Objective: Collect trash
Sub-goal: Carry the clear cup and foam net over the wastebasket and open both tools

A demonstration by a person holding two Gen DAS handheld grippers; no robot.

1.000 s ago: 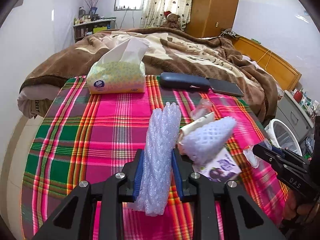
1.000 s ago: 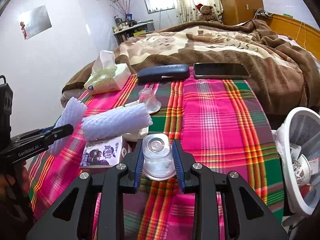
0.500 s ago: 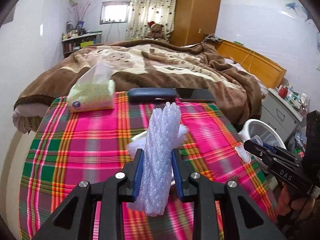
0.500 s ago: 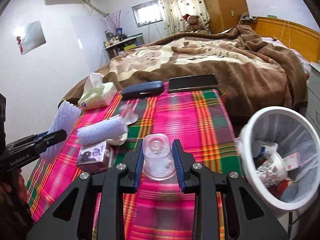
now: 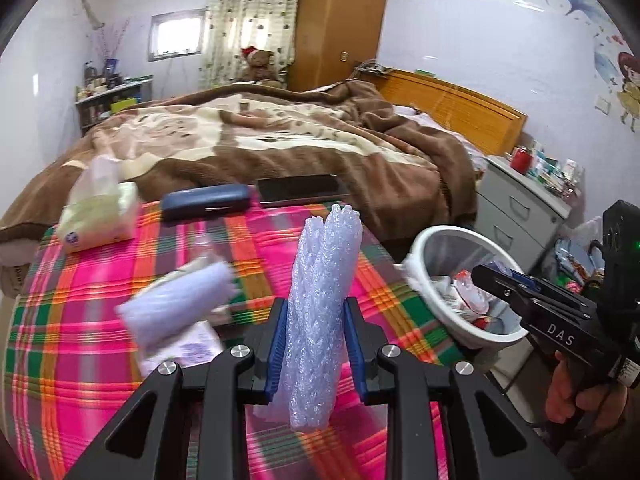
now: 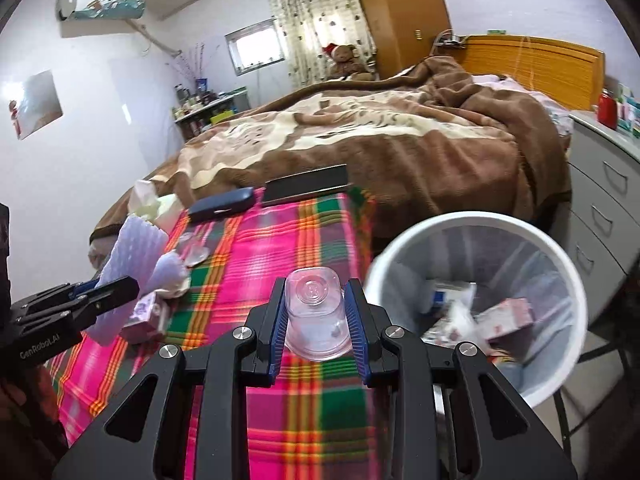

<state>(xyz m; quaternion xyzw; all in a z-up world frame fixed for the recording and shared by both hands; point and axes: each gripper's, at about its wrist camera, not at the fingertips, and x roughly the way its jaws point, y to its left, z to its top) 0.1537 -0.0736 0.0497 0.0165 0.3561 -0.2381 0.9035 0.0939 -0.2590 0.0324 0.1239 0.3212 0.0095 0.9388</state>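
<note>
Left gripper [image 5: 315, 344]: its 2 blue-padded fingers [image 5: 276, 344] are clamped on an upright roll of bubble wrap [image 5: 320, 312], held above the plaid-covered counter [image 5: 80, 352]. Right gripper [image 6: 316, 320]: fingers [image 6: 357, 324] pressed closed against the sides of a clear plastic cup [image 6: 314, 312], which points bottom-forward, just left of the white trash bin [image 6: 472, 220]. The bin stands beside the counter's right edge and already holds crumpled wrappers and cartons. On the counter lie a white foam fruit net [image 5: 180, 300], blurred, over a small carton [image 5: 188, 350]; a tissue pack [image 5: 96, 216]; a dark blue case [image 5: 206, 202]; and a phone [image 5: 302, 190], the last 2 along the far edge by the brown blanket [image 5: 280, 140].
</note>
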